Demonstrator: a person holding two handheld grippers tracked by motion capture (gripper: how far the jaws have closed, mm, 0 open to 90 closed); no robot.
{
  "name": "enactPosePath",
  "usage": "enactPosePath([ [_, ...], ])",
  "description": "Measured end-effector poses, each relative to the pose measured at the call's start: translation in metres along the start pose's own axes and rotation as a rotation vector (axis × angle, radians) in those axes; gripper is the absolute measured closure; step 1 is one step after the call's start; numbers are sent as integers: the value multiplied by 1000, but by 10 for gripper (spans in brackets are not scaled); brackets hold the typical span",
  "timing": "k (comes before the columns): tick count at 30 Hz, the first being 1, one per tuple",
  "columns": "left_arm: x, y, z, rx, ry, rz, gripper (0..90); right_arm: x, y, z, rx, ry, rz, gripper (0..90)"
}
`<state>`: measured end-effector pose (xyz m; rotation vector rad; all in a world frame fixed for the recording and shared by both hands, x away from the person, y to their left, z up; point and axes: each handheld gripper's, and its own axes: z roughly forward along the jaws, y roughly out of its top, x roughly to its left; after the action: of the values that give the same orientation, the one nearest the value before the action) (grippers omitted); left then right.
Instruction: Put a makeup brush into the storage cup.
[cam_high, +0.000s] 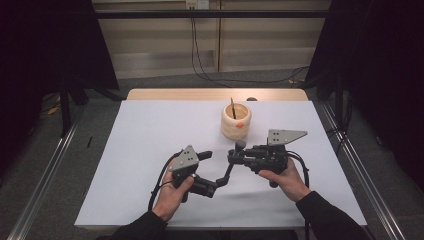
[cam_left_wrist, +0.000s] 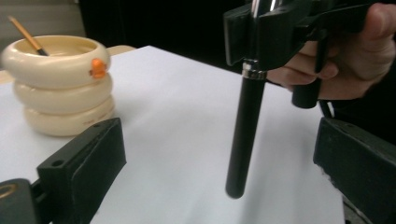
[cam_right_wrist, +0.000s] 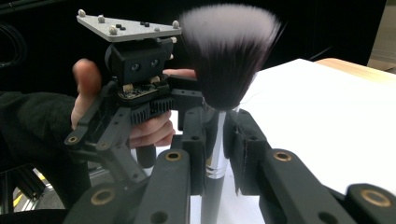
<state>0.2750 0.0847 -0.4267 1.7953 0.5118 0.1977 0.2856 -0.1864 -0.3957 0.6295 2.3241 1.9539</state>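
My right gripper (cam_high: 235, 159) is shut on a black makeup brush (cam_high: 229, 172) just below its silver ferrule, holding it upright over the white table. In the right gripper view the fluffy dark bristles (cam_right_wrist: 229, 51) stand above the right gripper (cam_right_wrist: 219, 135). In the left gripper view the black handle (cam_left_wrist: 245, 126) hangs down from the right gripper (cam_left_wrist: 266, 28). My left gripper (cam_left_wrist: 222, 168) is open, one jaw wide on each side of the handle's lower end, neither pad touching it. From above, the left gripper (cam_high: 214, 169) sits left of the brush.
A cream ringed holder (cam_high: 236, 121) with an orange spot stands behind the grippers, a thin wooden-handled brush (cam_high: 233, 107) leaning in it; it shows at upper left (cam_left_wrist: 60, 84) in the left gripper view. White sheet (cam_high: 150, 150) covers the table; metal rails flank it.
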Motion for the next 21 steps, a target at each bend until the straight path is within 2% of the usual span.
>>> enactPosePath([
  [2,1,0,-4,-13,28,5,25,-1,0,-1,-4,-3,-2,776],
  [4,2,0,-9,-14,35,3,16,-1,1,-2,-6,-10,-3,776],
  [5,3,-1,-11,-21,26,-10,13,-2,1,-2,-7,-10,-4,776],
  [6,4,-2,-15,-40,41,-34,14,-2,1,-3,-4,-15,-5,776],
  [9,7,-6,-21,-50,56,-51,13,-3,2,-5,1,-29,0,776],
  [10,8,-7,-22,-44,51,-47,12,-4,2,-6,5,-38,-2,776],
  [11,8,-8,-24,-43,76,-49,13,-4,2,-6,5,-41,0,776],
  [13,11,-10,-29,-58,72,-46,13,-5,2,-7,7,-42,1,776],
  [14,12,-9,-31,-48,74,-40,12,-5,3,-7,7,-47,0,776],
  [15,11,-10,-33,-53,100,-38,13,-6,3,-8,8,-52,-2,776],
  [19,14,-12,-40,-32,112,-19,14,-7,4,-10,7,-65,-4,776],
  [21,15,-13,-44,-48,110,-27,12,-8,4,-12,8,-75,-7,776],
])
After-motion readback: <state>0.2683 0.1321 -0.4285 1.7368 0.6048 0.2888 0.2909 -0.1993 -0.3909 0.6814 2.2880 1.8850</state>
